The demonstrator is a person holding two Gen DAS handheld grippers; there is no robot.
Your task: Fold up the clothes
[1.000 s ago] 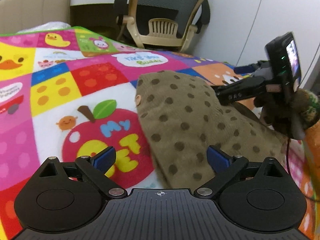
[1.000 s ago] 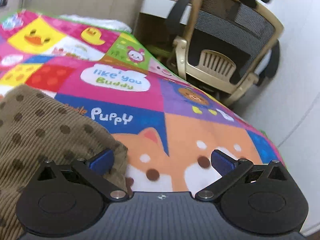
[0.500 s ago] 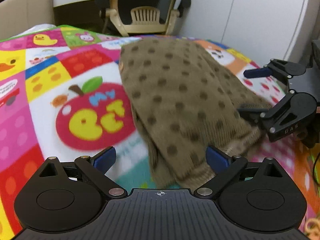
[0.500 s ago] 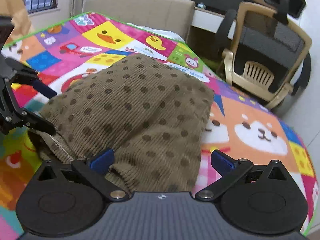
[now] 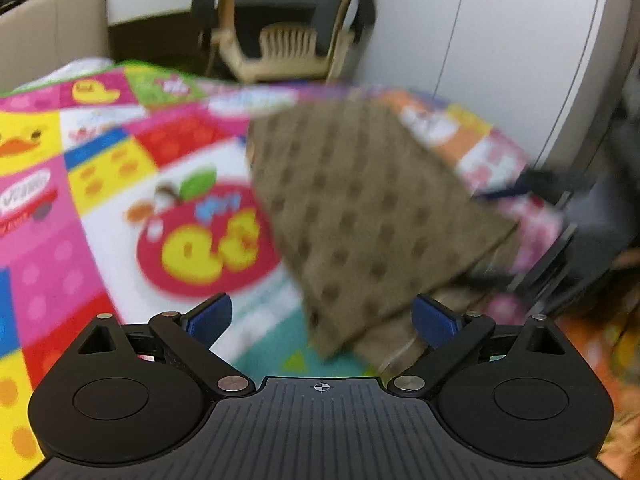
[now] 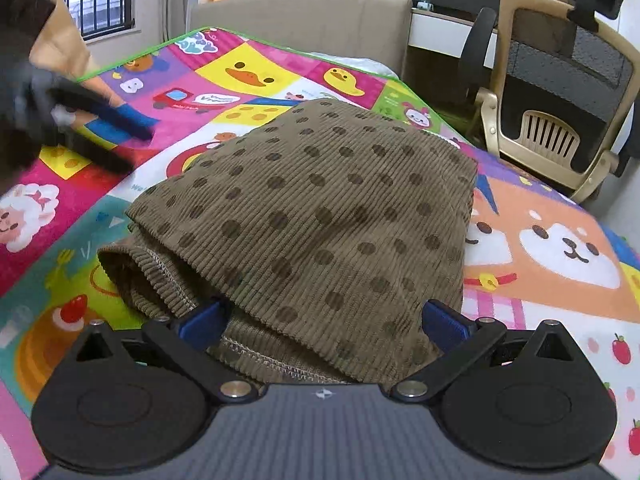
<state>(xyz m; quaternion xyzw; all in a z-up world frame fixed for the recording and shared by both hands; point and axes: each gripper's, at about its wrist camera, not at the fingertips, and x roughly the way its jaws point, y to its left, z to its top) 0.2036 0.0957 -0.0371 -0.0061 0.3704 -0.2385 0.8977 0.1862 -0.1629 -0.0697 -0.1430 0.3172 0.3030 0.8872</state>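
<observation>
While my right claw (image 6: 324, 322) gapes wide with the folded brown dotted corduroy garment (image 6: 320, 216) lying between its fingers, my left claw (image 5: 322, 316) is also spread, empty, the garment's hem near its right finger. Both rest over the cartoon play mat (image 6: 560, 216); an office chair (image 6: 560, 92) stands beyond.

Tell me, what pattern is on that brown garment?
Darker brown polka dots on ribbed olive-brown corduroy garment, clearest in the right wrist view.
</observation>
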